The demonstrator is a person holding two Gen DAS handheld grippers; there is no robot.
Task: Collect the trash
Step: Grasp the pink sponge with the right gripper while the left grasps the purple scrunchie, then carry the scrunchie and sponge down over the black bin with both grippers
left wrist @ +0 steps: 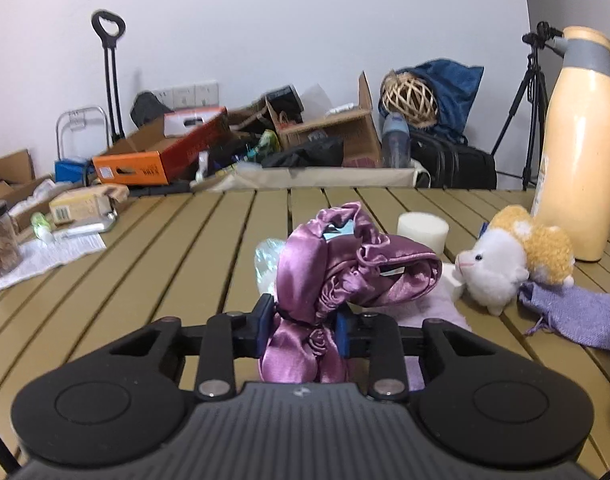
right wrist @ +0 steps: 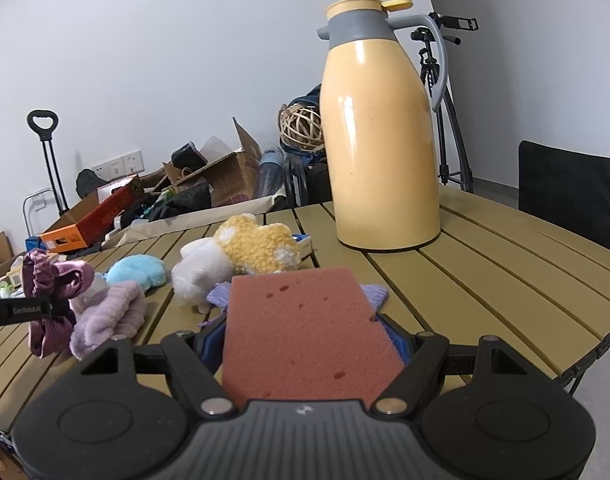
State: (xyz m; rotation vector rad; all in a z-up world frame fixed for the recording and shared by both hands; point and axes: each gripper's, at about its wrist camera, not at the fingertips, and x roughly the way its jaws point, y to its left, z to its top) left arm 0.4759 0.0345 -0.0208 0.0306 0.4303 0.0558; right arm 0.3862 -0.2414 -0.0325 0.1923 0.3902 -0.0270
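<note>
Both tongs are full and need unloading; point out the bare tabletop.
Bare slats lie right of the yellow thermos jug, toward the black chair, and between the purple satin cloth and the white paper. Crowded: around the plush toy and fluffy lilac cloth.

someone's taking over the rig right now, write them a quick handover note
Left gripper: shut on the purple satin cloth, held above the slatted table.
Right gripper: shut on the pink sponge.
On the table: plush toy, lilac fuzzy cloth, blue puff, lavender rag, white foam cylinder, yellow thermos.
Done: two items picked up.
Left: drop both; no bin is in view. Then judge the remaining loose pieces.
</note>
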